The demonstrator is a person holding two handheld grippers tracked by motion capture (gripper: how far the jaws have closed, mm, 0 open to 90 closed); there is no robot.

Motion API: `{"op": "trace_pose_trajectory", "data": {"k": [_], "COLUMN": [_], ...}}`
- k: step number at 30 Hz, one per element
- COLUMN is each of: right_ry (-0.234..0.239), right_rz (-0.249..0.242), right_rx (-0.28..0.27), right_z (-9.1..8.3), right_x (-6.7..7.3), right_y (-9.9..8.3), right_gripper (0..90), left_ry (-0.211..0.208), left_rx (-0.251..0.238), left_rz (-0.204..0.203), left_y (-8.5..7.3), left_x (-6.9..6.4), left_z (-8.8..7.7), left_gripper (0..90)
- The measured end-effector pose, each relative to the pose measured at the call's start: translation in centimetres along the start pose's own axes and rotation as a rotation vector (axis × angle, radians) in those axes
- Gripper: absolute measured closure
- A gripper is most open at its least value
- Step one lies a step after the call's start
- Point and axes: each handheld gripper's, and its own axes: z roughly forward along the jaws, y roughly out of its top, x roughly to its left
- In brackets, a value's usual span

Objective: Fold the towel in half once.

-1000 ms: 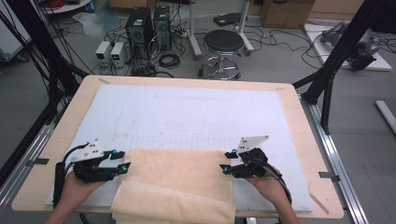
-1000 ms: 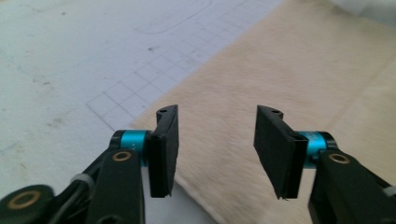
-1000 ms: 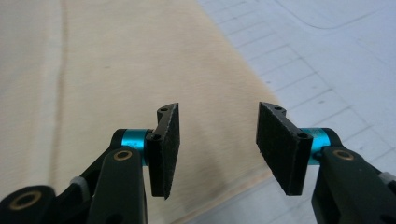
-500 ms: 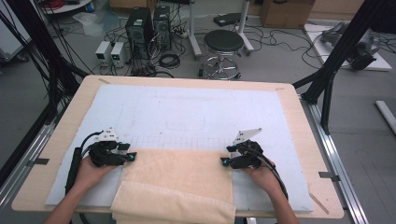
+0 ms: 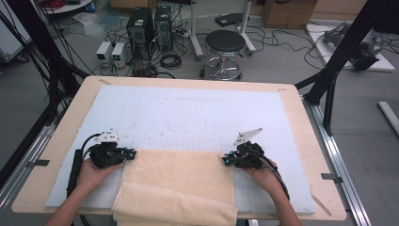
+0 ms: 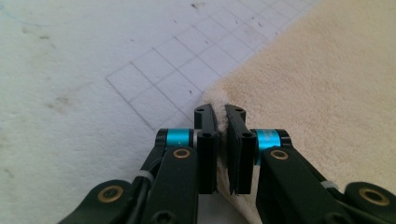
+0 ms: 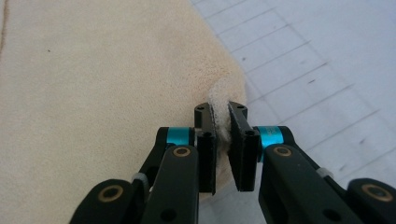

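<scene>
A cream towel (image 5: 176, 183) lies flat at the near edge of the white mat (image 5: 197, 113), its front hanging over the table edge. My left gripper (image 5: 129, 153) has just closed its jaws on the towel's far left corner (image 6: 220, 100); a pinch of cloth sits between the pads in the left gripper view. My right gripper (image 5: 226, 159) has likewise just closed on the far right corner (image 7: 219, 98), with the cloth bunched up between its jaws (image 7: 220, 122). Both grippers rest low on the mat, pointing inward at the towel.
The mat, marked with a faint pencilled grid (image 6: 177, 70), covers a wooden table (image 5: 306, 141). Beyond the table's far edge stand a round stool (image 5: 226, 44), computer towers (image 5: 150, 23) and floor cables. Black frame posts (image 5: 339, 56) rise at both sides.
Both grippers moved inward and down onto the towel's far corners, then shut on them. The towel itself has not shifted.
</scene>
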Motion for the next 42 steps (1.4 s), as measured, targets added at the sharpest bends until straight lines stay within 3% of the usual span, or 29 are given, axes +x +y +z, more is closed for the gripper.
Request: {"op": "trace_pose_trajectory", "data": {"k": [5,8,11,13,16,18,19,20,21,23,30,32,35,38,42], "right_ry": [-0.088,-0.141,-0.195,-0.224,-0.276,-0.3,-0.314,-0.316,-0.315,-0.289,-0.209,-0.184,-0.162,-0.146,-0.117], "right_rz": [-0.016,0.009,0.067,0.098,0.086,0.107,0.106,0.114,0.13,0.15,0.108,0.098,0.063,0.042,0.049], "right_rx": [-0.018,-0.005,-0.036,-0.043,-0.048,-0.046,-0.046,-0.061,-0.075,-0.074,-0.105,-0.123,-0.133,-0.136,-0.129], "right_z": [-0.8,-0.7,-1.0,-1.3,-1.7,-2.0,-2.1,-2.1,-2.1,-2.1,-2.1,-2.2,-2.4,-2.4,-2.0], "right_x": [-1.4,-4.2,-7.4,-9.2,-11.0,-11.9,-12.2,-12.4,-12.5,-12.4,-9.7,-8.8,-7.2,-5.8,-4.6], "right_y": [2.2,4.1,6.0,7.3,9.2,10.0,10.1,10.1,10.0,9.6,7.0,6.6,5.7,4.7,3.1], "right_gripper": [84.4,84.8,85.2,85.2,83.8,80.8,77.2,71.5,64.0,60.6,53.0,51.5,50.1,48.2,46.8], "left_ry": [0.082,0.138,0.188,0.21,0.233,0.24,0.256,0.267,0.249,0.197,0.06,0.006,-0.013,-0.034,-0.044], "left_rx": [-0.077,-0.105,-0.138,-0.135,-0.134,-0.135,-0.13,-0.119,-0.103,-0.082,-0.105,-0.074,-0.101,-0.099,-0.082], "left_rz": [-0.033,-0.049,-0.082,-0.083,-0.075,-0.068,-0.058,-0.055,-0.051,-0.045,-0.022,-0.008,0.036,0.035,0.026], "left_y": [2.8,5.5,8.5,10.2,12.2,12.8,12.9,12.9,12.7,12.1,9.1,8.5,7.3,6.3,5.6], "left_x": [1.2,2.7,4.3,5.2,6.3,6.6,6.6,6.6,6.6,6.5,4.8,4.1,2.9,2.6,2.8], "left_z": [0.6,2.0,3.3,4.0,4.9,5.2,5.3,5.4,5.4,5.2,4.4,4.3,3.8,3.7,3.9], "left_gripper": [84.7,84.7,85.2,85.2,84.6,81.1,75.2,67.0,64.4,62.9,55.6,53.3,52.1,51.3,49.6]}}
